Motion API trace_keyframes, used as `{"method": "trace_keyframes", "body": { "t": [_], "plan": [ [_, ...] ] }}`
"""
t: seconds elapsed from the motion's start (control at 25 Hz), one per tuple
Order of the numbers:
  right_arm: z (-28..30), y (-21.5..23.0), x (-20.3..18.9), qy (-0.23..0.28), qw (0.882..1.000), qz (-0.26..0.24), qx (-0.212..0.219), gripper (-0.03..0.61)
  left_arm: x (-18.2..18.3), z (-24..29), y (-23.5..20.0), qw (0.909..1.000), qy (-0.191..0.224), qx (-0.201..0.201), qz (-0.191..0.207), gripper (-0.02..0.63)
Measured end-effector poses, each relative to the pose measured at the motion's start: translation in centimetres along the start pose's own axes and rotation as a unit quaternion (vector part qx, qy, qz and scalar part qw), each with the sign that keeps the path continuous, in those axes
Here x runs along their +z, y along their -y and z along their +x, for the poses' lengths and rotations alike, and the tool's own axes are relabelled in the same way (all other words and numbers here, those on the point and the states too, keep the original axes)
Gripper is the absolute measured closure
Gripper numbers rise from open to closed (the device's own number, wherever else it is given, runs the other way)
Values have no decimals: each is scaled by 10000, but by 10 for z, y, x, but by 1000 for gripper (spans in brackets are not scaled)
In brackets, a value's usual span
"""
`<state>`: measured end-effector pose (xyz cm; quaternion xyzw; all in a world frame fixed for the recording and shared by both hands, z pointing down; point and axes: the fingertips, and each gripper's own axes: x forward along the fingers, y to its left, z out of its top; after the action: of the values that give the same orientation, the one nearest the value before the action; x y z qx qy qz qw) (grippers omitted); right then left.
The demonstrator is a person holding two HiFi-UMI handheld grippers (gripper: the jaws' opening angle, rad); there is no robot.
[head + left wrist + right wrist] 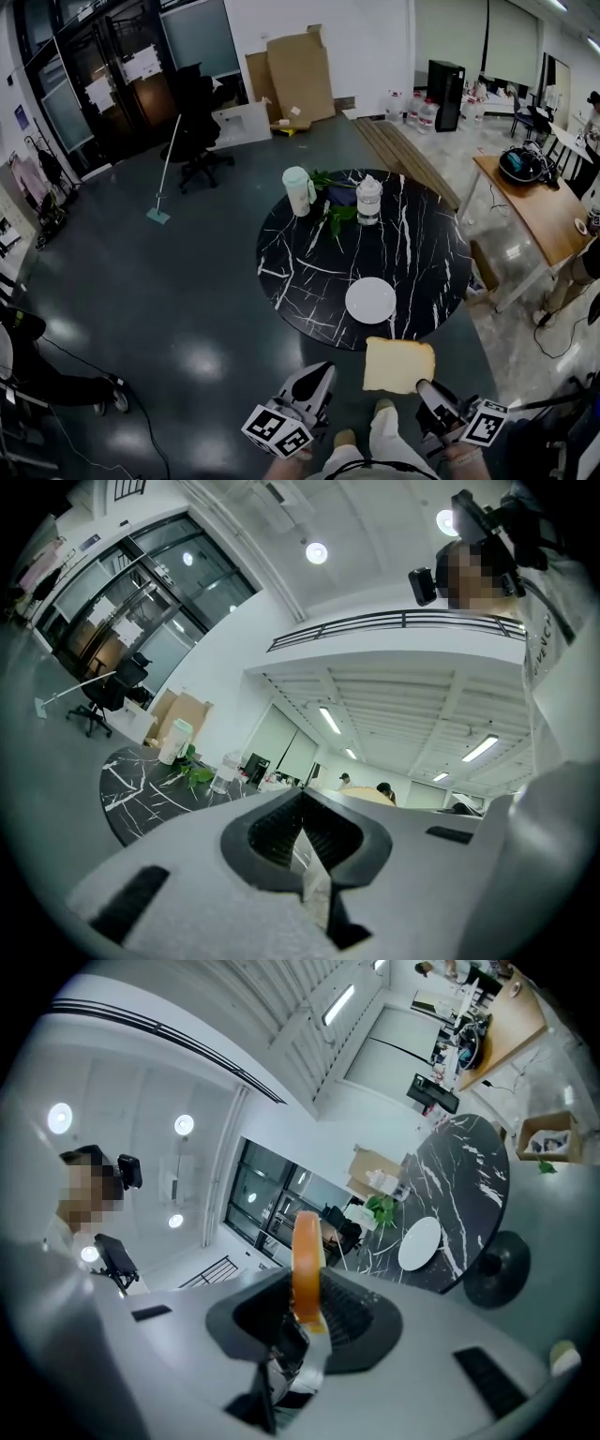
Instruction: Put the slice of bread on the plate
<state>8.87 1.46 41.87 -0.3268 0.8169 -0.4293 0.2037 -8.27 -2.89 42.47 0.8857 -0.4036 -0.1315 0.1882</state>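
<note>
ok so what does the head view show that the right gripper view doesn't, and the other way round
Only the head view: the left gripper, the mop on the floor, and the broad face of the slice of bread.

Only the right gripper view: the bread edge-on, clamped between the right gripper's jaws, the pedestal base under the black marble table, an open box on the floor, and ceiling lights.

Both: the bread, the table, and the empty white plate on it.
</note>
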Motion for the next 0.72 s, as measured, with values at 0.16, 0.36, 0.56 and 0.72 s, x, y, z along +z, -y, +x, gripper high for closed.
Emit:
{"method": "trace_keyframes", "body": {
  "t": [0.16,0.36,0.56,0.72],
  "plan": [
    [11,18,7,-143,9999,25,-57,494,-2,9,-6,10000,47,6,-78,606],
    [34,35,12,-489,9987,133,101,494,11,24,-19,9993,125,335,56,606],
    [56,52,22,-782,9965,138,255,494,15,44,-42,9978,117,630,171,606],
    [67,71,34,-894,9955,215,240,494,11,68,-49,9976,173,667,72,606]
  ]
}}
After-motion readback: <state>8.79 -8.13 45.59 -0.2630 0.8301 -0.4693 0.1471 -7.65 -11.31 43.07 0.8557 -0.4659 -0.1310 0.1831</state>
